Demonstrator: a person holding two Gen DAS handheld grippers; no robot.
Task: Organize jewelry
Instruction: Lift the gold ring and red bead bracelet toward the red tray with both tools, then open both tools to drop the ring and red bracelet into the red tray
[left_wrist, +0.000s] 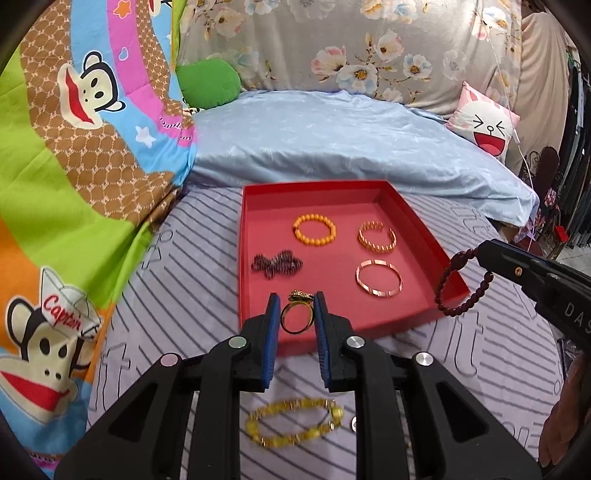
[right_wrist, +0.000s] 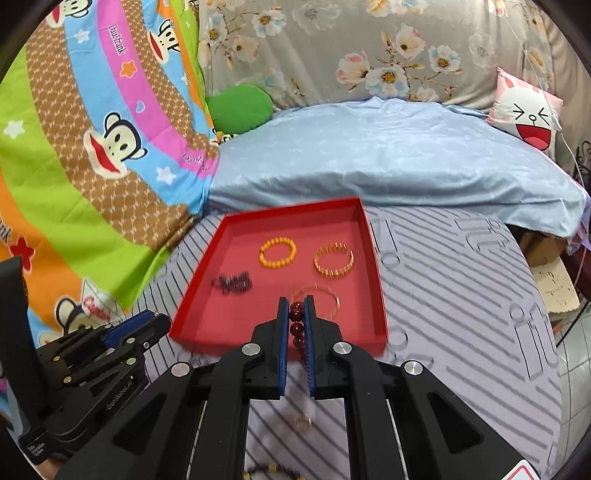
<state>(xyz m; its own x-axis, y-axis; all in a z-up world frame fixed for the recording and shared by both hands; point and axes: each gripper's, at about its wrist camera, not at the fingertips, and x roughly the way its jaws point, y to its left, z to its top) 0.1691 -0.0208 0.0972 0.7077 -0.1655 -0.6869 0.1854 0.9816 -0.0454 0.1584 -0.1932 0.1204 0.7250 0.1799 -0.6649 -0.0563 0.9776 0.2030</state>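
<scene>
A red tray (left_wrist: 406, 212) lies on the striped bed and holds an orange bead bracelet (left_wrist: 314, 230), a gold cuff (left_wrist: 376, 236), a rose-gold bangle (left_wrist: 378, 278) and a dark purple bracelet (left_wrist: 277, 264). My left gripper (left_wrist: 296, 311) is shut on a gold ring (left_wrist: 293, 318) above the tray's near edge. My right gripper (right_wrist: 297, 314) is shut on a dark red bead bracelet (right_wrist: 297, 326); in the left wrist view the bracelet (left_wrist: 448, 291) hangs from it beside the tray's right corner. A yellow bead bracelet (left_wrist: 295, 421) lies on the sheet under my left gripper.
A small gold ring (right_wrist: 303, 421) and more beads (right_wrist: 273, 470) lie on the striped sheet (right_wrist: 461, 295) near me. A light blue quilt (left_wrist: 351, 140) lies behind the tray, a cartoon blanket (left_wrist: 74, 166) to the left, a pink pillow (left_wrist: 484, 125) at back right.
</scene>
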